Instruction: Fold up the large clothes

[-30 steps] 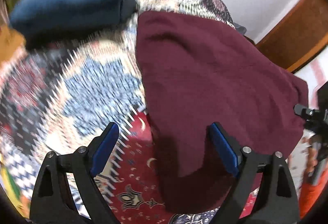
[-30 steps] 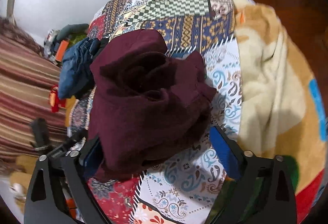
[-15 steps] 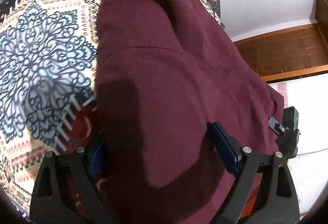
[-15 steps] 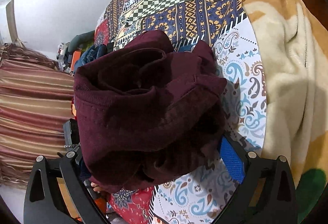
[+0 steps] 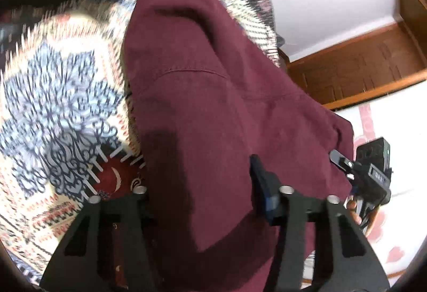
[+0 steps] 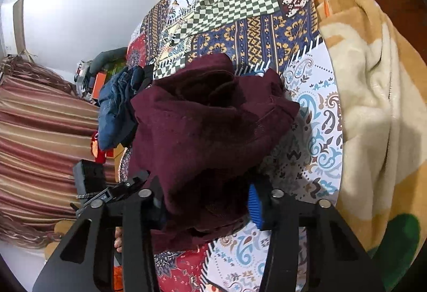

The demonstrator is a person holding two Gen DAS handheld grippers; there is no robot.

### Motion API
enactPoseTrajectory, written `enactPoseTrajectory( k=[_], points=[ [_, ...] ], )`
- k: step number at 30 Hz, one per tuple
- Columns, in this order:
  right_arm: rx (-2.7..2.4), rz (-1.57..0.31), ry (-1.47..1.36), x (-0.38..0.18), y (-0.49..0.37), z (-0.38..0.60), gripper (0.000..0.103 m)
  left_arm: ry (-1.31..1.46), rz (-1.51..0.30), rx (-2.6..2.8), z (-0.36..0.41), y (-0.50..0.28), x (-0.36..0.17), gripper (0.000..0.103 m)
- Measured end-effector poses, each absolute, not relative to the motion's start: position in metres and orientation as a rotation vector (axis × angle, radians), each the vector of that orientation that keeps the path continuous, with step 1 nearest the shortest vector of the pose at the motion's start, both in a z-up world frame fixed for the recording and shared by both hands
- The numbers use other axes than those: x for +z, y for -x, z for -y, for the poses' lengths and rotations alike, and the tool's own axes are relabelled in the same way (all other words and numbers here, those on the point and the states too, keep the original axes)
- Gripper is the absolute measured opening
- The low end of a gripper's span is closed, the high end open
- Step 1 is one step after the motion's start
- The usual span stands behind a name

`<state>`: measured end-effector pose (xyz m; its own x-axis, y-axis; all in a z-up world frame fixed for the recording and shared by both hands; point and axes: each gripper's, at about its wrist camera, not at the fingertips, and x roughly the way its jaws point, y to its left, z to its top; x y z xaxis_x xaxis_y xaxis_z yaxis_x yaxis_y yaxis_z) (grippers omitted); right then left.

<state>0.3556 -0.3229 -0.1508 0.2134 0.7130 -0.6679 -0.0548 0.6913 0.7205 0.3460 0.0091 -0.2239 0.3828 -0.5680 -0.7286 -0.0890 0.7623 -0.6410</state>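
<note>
Right wrist view: the maroon garment (image 6: 202, 137) was pinched, thickly bunched, by both grippers' fingers (image 6: 253, 201), so slippage and a crooked fold were risked.

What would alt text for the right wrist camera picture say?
A bunched maroon garment fills the gap between the two fingers of the right hand-held gripper, lying on a patchwork bedspread. A cream and tan blanket lies to the right, blue denim clothing to the left.
</note>
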Motion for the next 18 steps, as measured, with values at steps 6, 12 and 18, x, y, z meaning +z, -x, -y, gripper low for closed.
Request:
enactPoseTrajectory(
  k=[6,12,18],
  points=[
    [0.607,-1.146,-0.633,-0.105,-0.349,0.327,0.037,0.553,-1.057,-0.386,0.003,-0.351,-0.161,0.039],
    [0.666,-1.003,-0.622,-0.044,-0.353,0.311,0.037,0.51,-0.9,-0.419,-0.014,-0.352,-0.085,0.039],
    [0.776,-0.889,-0.591,0.009,-0.37,0.257,0.037,0.468,-0.737,-0.403,-0.065,-0.352,-0.008,0.038]
  ],
)
